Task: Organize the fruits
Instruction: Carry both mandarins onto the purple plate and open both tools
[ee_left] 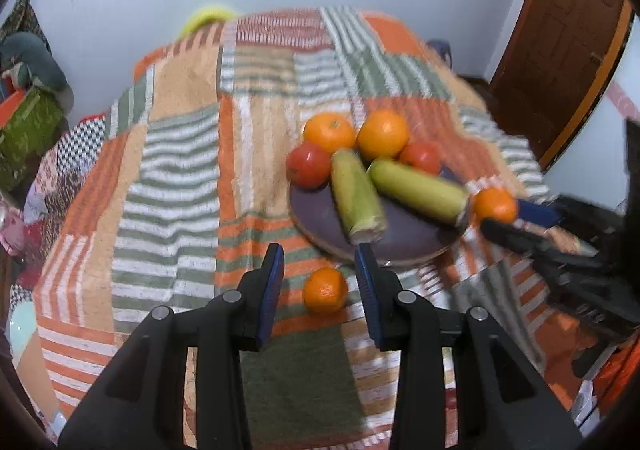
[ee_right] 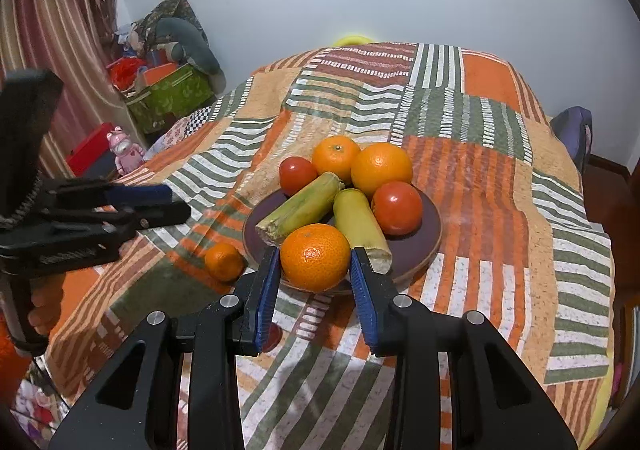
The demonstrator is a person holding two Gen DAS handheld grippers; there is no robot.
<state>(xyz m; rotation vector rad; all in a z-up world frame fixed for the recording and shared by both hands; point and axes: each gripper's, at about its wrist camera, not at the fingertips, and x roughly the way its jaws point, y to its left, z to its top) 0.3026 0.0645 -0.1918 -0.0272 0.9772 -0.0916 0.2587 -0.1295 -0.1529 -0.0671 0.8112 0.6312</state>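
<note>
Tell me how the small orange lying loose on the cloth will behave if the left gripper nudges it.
The small orange looks round, so it will probably roll. The patchwork cloth is soft and textured, likely slowing it. The left gripper, open around it, could stop the roll.

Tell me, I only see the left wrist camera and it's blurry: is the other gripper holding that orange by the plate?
Observer: Yes. In the right wrist view, the right gripper has its pads against both sides of the orange.
Operator: Is it on the plate?
Observer: It sits over the near rim of the plate. I can't tell whether it is resting or lifted.
Operator: Anything else I can't see?
Observer: A striped curtain hangs at the far left of the room.
</note>
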